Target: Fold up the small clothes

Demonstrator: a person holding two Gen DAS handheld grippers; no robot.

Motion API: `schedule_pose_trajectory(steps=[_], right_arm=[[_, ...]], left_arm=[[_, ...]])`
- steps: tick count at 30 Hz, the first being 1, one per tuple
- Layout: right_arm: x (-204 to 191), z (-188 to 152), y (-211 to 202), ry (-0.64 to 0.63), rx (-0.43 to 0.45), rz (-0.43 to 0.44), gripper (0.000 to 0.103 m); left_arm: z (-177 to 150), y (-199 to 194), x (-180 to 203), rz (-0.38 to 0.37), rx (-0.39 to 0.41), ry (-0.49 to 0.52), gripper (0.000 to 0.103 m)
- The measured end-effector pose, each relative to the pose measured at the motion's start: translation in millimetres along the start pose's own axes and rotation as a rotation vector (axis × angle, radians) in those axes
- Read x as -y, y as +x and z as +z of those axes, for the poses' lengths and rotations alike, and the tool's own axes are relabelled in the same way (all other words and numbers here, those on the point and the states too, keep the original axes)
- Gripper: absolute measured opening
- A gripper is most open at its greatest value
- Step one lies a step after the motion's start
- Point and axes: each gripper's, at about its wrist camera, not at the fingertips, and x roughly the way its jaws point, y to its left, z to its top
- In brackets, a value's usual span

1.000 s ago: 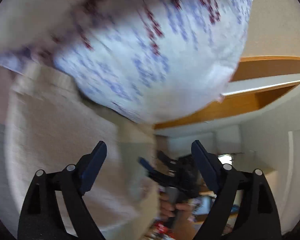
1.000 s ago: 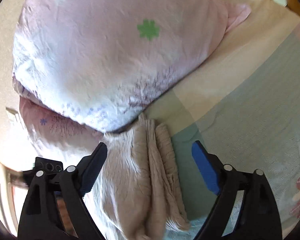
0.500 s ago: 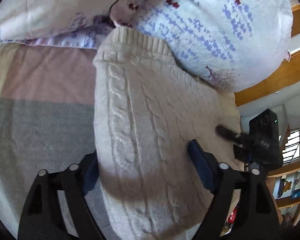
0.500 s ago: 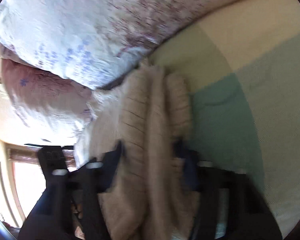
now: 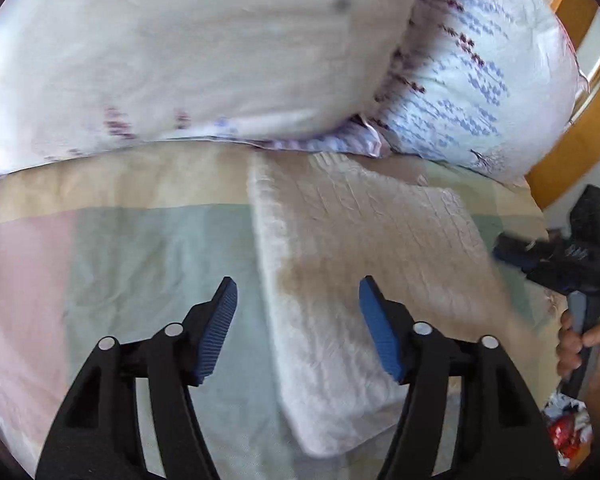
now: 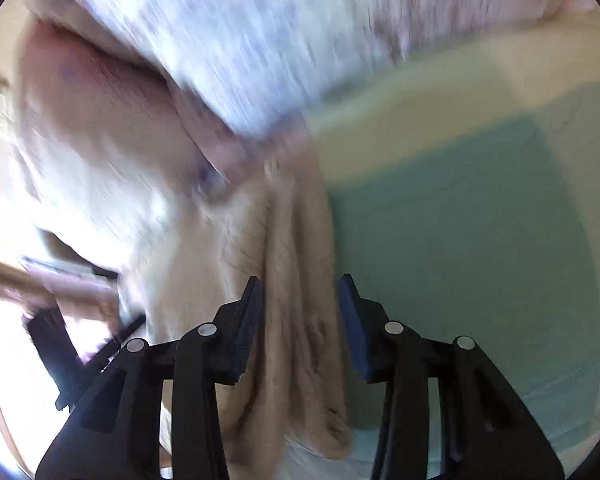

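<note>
1. The right tool [image 6: 300, 320] is hanging with its jaws apart over the folded beige sweater [image 6: 296, 280].
2. The sweater is lying on the bed's green and cream sheet [image 6: 460, 240].
3. A blurred patterned pillow [image 6: 260, 40] is touching the sweater's far end.

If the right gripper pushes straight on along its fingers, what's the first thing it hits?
Probably the cream knit sweater: its bunched edge already lies between the open fingers of the right gripper. Beyond that, the patterned pillow. Motion blur makes depth uncertain.
</note>
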Motion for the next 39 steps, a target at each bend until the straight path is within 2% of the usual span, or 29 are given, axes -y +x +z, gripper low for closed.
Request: schedule_pose_trajectory(steps=[1, 2, 4, 6, 7, 8, 9, 12, 14, 15, 16, 18, 20, 21, 23, 25, 27, 29, 30, 32, 34, 35, 36, 37, 38, 39], right_arm=[[-5.4, -0.6, -10.3, -0.006, 0.048, 0.049, 0.043], [-12.1, -0.2, -11.6, -0.022, 0.052, 0.069, 0.043], [-24.2, -0.8, 1.0, -0.073, 0.004, 0.041, 0.043], [-30.9, -1.1, 19.8, -0.089, -0.040, 0.009, 0.042], [-32.1, -2.0, 32.4, -0.084, -0.069, -0.010, 0.036], [-31.6, -3.0, 43.3, -0.078, -0.095, -0.023, 0.013], [-29.8, -3.1, 47.1, -0.083, -0.106, -0.028, 0.012], [-34.8, 6.0, 39.2, -0.114, -0.033, -0.085, 0.009], [-22.0, 19.6, 21.9, -0.048, 0.041, -0.137, 0.009], [-13.4, 26.7, 17.3, -0.029, 0.059, -0.196, 0.009], [-9.2, 30.4, 21.0, -0.034, 0.037, -0.231, 0.009], [-7.3, 32.8, 23.9, -0.060, -0.006, -0.250, 0.016], [-14.4, 27.5, 4.9, -0.060, 0.055, -0.201, 0.025], [-15.5, 21.1, -14.7, -0.057, 0.091, -0.146, 0.044], [-25.2, -2.9, -45.8, -0.064, 0.125, 0.015, 0.063], [-41.1, -36.2, -60.0, -0.122, 0.102, 0.126, 0.063], [-49.6, -64.3, -57.8, -0.187, 0.049, 0.154, 0.063], [-49.2, -84.9, -28.9, -0.248, -0.027, 0.018, 0.061], [-39.2, -90.3, -10.3, -0.255, -0.048, -0.084, 0.056], [-37.5, -91.9, -11.3, -0.268, 0.033, -0.106, 0.055], [-44.1, -95.2, -24.3, -0.246, 0.060, -0.113, 0.055], [-48.1, -104.6, -36.3, -0.267, 0.104, -0.120, 0.059], [-53.3, -118.4, -50.2, -0.314, 0.168, -0.175, 0.074], [-51.5, -127.6, -64.3, -0.341, 0.206, -0.225, 0.083], [-49.5, -141.4, -70.1, -0.360, 0.232, -0.259, 0.088], [-46.7, -153.5, -70.4, -0.374, 0.235, -0.283, 0.088]], left_arm=[[-8.6, -13.3, -3.4, 0.004, 0.047, -0.017, 0.080], [-13.3, -20.0, -1.3, 0.010, 0.071, -0.023, 0.085], [-24.7, -38.9, -14.8, 0.032, 0.094, -0.028, 0.086], [-37.5, -47.5, -13.2, 0.049, 0.096, -0.028, 0.094], [-45.7, -49.9, -11.3, 0.061, 0.098, -0.030, 0.095], [-50.4, -50.7, -7.7, 0.074, 0.099, -0.034, 0.098], [-54.9, -53.4, -5.6, 0.094, 0.105, -0.042, 0.101], [-68.1, -58.6, -10.0, 0.122, 0.118, -0.071, 0.101], [-80.1, -61.1, -12.5, 0.131, 0.120, -0.087, 0.101], [-84.2, -61.3, -13.2, 0.133, 0.119, -0.088, 0.101], [-88.6, -61.0, -14.0, 0.138, 0.116, -0.084, 0.101], [-96.9, -58.4, -14.1, 0.154, 0.110, -0.058, 0.101], [-104.2, -56.7, -14.8, 0.170, 0.110, -0.034, 0.101], [-107.9, -56.1, -15.7, 0.175, 0.108, -0.031, 0.101], [-115.4, -55.3, -18.3, 0.174, 0.092, -0.047, 0.101], [-122.5, -56.1, -19.0, 0.150, 0.081, -0.060, 0.101], [-126.6, -56.5, -16.9, 0.140, 0.077, -0.045, 0.101], [-128.8, -53.3, -11.8, 0.131, 0.060, -0.030, 0.101], [-129.7, -51.2, -8.8, 0.116, 0.049, -0.026, 0.101], [-130.4, -47.5, -3.3, 0.100, 0.039, -0.017, 0.101], [-131.6, -44.3, 1.9, 0.101, 0.034, -0.015, 0.101], [-132.9, -42.3, 4.5, 0.093, 0.033, -0.018, 0.101], [-134.3, -39.8, 7.1, 0.086, 0.031, -0.019, 0.101], [-135.4, -37.3, 9.5, 0.088, 0.027, -0.019, 0.101], [-137.3, -32.6, 13.2, 0.098, 0.018, -0.015, 0.101], [-139.8, -28.7, 15.8, 0.109, 0.010, -0.011, 0.101]])
